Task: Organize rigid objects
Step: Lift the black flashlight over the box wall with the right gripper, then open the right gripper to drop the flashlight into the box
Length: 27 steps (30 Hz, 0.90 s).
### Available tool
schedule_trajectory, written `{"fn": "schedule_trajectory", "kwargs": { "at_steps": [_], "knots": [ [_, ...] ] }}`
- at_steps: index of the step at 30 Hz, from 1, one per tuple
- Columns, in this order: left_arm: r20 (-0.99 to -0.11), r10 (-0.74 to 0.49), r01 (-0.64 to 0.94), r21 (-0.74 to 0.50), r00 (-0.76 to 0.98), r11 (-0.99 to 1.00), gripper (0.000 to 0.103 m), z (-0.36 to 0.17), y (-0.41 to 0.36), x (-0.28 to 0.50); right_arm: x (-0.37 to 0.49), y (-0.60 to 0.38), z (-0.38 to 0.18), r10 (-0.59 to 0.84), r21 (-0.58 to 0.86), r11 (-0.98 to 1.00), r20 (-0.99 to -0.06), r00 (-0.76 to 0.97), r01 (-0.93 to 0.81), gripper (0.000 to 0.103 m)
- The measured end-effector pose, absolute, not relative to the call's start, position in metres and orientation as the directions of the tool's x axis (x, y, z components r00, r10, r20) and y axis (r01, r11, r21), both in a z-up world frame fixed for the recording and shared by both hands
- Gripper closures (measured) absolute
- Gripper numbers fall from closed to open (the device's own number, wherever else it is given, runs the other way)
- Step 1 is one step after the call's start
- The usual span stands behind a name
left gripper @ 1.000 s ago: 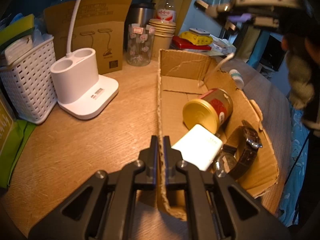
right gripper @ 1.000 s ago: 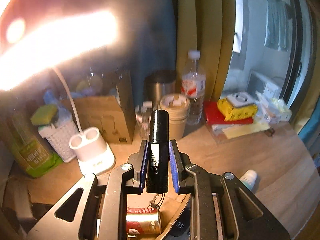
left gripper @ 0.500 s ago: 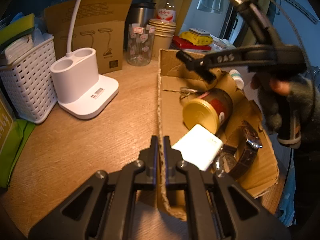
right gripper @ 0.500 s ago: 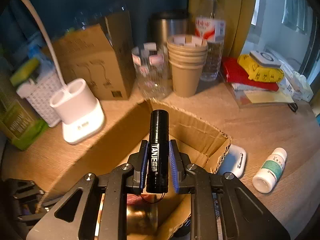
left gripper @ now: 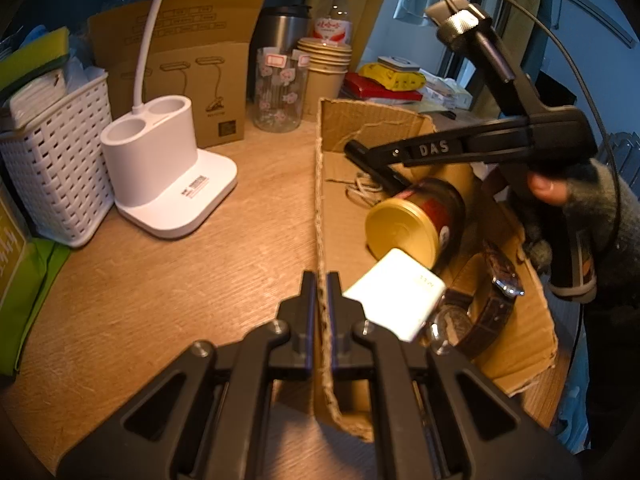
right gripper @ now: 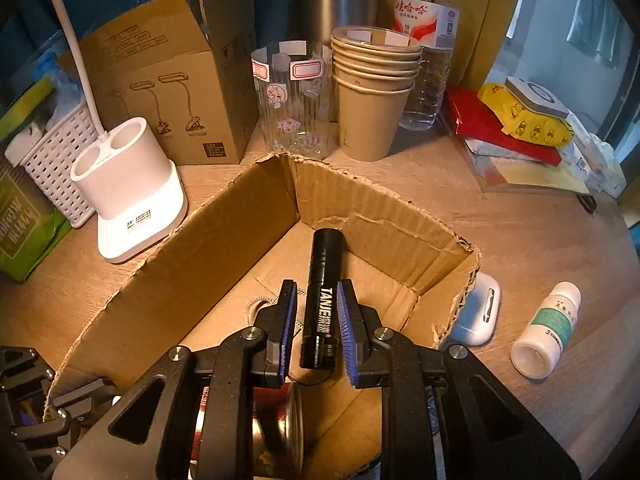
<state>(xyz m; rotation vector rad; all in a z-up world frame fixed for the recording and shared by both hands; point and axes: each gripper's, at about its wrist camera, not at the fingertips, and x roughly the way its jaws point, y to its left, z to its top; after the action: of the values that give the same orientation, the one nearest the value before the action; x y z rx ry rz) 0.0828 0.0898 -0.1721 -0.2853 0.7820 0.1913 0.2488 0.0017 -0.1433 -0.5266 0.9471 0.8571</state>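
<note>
Right gripper (right gripper: 317, 322) narrowly parted, clamping a black flashlight (right gripper: 322, 300) inside the cardboard box (right gripper: 224, 236), above a gold-lidded can (left gripper: 412, 220). Left gripper (left gripper: 322, 312) pinched tight on the box's near wall.

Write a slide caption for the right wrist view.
Right hand-held gripper holds a black flashlight over the open cardboard box.

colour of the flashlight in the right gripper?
Black, with white lettering down its body; flashlight shows best in the right wrist view.
</note>
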Motion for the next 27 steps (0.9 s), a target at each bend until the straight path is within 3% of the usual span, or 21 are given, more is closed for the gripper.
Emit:
{"fn": "schedule_trajectory", "kwargs": {
  "at_steps": [8,10,13,20,22,23,27],
  "knots": [
    [-0.716,0.064,-0.274,-0.182,0.695,0.944,0.098,-0.172,0.091,0.083,0.245,-0.012,-0.120,0.433,-0.018,0.596,-0.835,0.339,-0.803,0.079],
    [-0.716,0.064,-0.274,-0.182,0.696,0.944,0.098,-0.172,0.092,0.083,0.243,-0.019,-0.110,0.446,-0.013,0.611,-0.820,0.358,-0.792,0.069],
    [-0.716,0.065,-0.274,-0.181,0.695,0.945,0.098,-0.173,0.092,0.083,0.243,-0.028,-0.098,0.460,-0.002,0.632,-0.805,0.376,-0.775,0.062],
    [-0.715,0.067,-0.274,-0.179,0.696,0.945,0.098,-0.173,0.092,0.083,0.241,-0.056,-0.073,0.481,0.015,0.681,-0.762,0.433,-0.732,0.058],
    [-0.715,0.066,-0.274,-0.179,0.696,0.945,0.098,-0.172,0.092,0.083,0.240,-0.064,-0.068,0.486,0.019,0.691,-0.752,0.445,-0.723,0.041],
    [-0.715,0.066,-0.274,-0.179,0.696,0.945,0.098,-0.172,0.092,0.083,0.239,-0.069,-0.065,0.490,0.021,0.697,-0.744,0.454,-0.717,0.038],
    [-0.715,0.066,-0.274,-0.179,0.696,0.945,0.098,-0.173,0.092,0.083,0.236,-0.085,-0.056,0.496,0.034,0.722,-0.722,0.482,-0.691,0.037]
  ]
}}
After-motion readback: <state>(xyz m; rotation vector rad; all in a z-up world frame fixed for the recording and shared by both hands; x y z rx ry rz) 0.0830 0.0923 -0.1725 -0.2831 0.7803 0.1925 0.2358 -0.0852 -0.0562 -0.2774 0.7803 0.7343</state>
